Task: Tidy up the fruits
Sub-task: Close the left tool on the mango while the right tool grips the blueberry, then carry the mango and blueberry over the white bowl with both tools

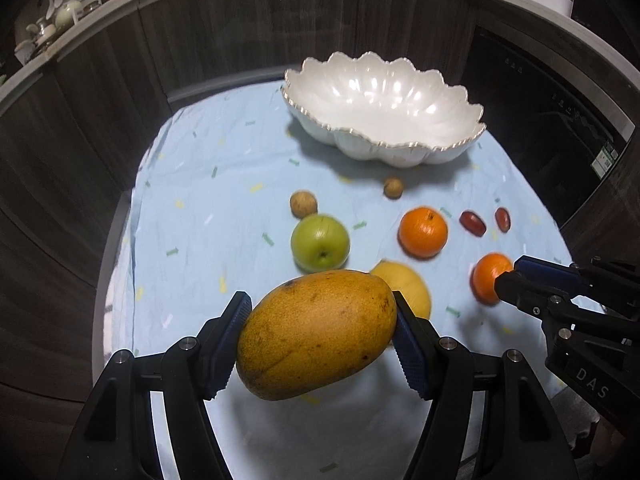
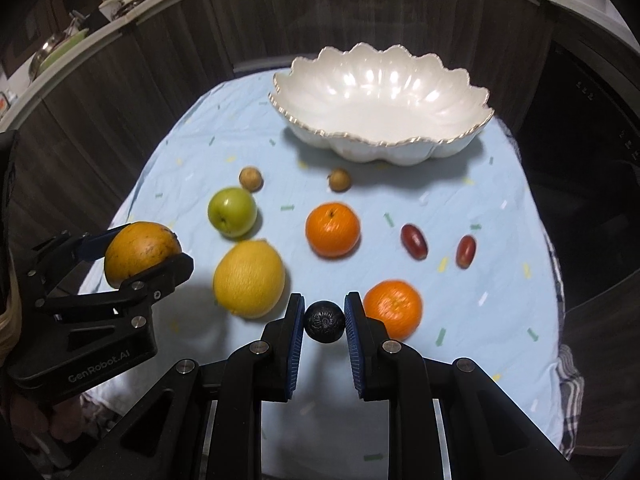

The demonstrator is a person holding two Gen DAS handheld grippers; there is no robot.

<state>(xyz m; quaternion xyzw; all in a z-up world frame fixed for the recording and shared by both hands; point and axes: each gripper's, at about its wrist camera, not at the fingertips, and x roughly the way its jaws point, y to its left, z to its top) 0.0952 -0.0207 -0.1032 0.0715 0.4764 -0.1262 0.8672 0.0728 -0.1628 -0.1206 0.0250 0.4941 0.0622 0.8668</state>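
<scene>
- Pale blue patterned tablecloth (image 2: 200, 152) carries loose fruit; scalloped white ceramic bowl (image 2: 380, 100) sits empty beyond both grippers.
- Left gripper (image 1: 320, 336) clamps the yellow-orange mango (image 1: 316, 332) crosswise.
- Right gripper (image 2: 324, 322) pinches a small black round fruit (image 2: 324, 322).

Orange mango (image 1: 316, 332) (brown-speckled), white bowl (image 1: 384, 108)

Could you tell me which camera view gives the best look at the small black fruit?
The right wrist view shows it best: the small black fruit sits centred and sharp, pinched between the right gripper and its blue pads. In the left wrist view only that gripper shows from the side, beside an orange; the fruit itself is hidden.
</scene>
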